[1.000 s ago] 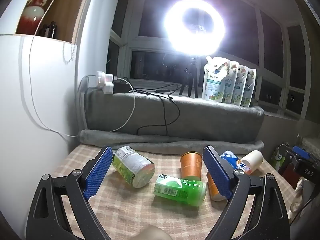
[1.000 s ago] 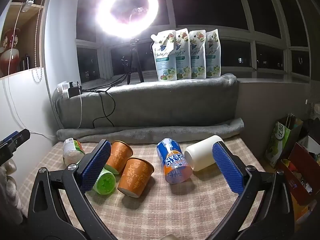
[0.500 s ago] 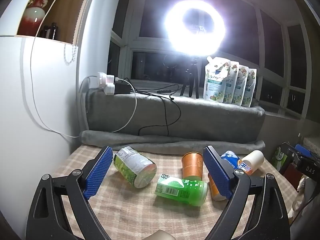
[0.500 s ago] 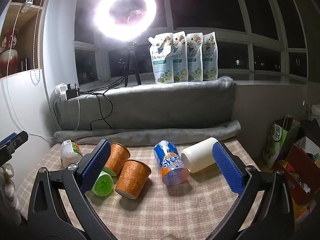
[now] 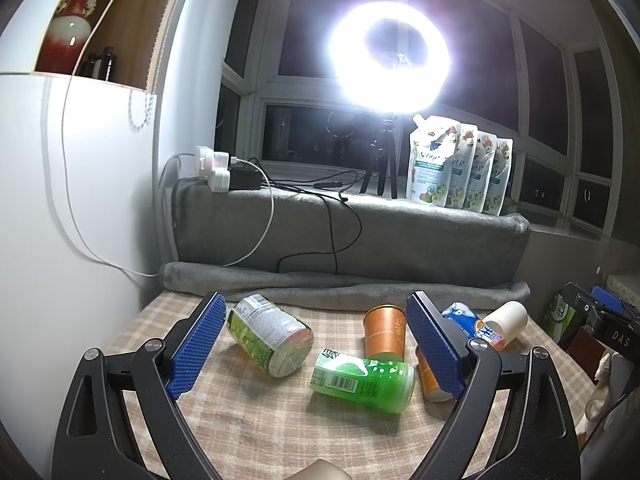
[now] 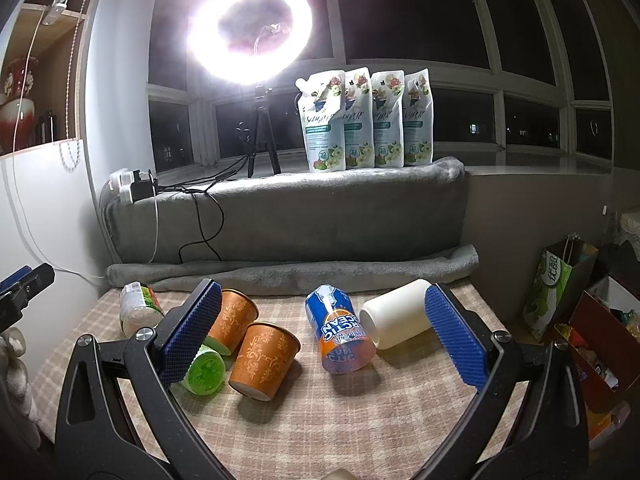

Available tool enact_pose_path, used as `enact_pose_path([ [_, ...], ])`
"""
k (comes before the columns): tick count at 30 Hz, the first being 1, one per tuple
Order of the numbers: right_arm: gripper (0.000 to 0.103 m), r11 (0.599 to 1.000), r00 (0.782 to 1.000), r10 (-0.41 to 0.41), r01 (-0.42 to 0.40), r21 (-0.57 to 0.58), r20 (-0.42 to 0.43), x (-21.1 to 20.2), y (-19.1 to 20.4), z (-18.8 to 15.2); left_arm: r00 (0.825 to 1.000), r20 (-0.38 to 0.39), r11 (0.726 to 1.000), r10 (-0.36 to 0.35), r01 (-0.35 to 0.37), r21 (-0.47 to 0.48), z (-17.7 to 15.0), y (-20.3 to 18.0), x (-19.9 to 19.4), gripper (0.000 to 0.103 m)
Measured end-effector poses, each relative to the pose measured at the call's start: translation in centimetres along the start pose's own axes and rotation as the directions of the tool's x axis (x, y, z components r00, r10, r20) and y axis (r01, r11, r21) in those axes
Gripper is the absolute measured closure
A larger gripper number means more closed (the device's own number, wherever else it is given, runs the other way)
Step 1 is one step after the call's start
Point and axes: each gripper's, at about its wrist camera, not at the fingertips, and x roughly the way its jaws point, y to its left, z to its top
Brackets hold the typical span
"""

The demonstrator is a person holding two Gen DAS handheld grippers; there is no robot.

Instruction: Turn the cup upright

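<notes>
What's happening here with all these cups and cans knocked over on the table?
A person holds a gripping tool in each hand, the left tool and right tool, both open and holding nothing, above a checked table. Lying tipped over on it are two orange cups, a white cup, a blue-and-orange cup, a green bottle and a labelled can. Nothing has been stood upright yet.

Both wrist views low, facing window, sharing the cup-strewn table (image 5: pixel 280 424)

A ring light (image 6: pixel 250 26) glares before dark windows (image 6: pixel 460 12) above a grey-blanketed ledge (image 6: pixel 320 216).
</notes>
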Motion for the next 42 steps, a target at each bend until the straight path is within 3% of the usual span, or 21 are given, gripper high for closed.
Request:
enact_pose_path([
  [42,0.000,1.000,1.000,-0.001,0.001,-0.001,0.004,0.09,0.09,-0.20,1.000,0.002,1.000,-0.006,0.006,0.007,0.05,-0.49,-0.14,0.011],
])
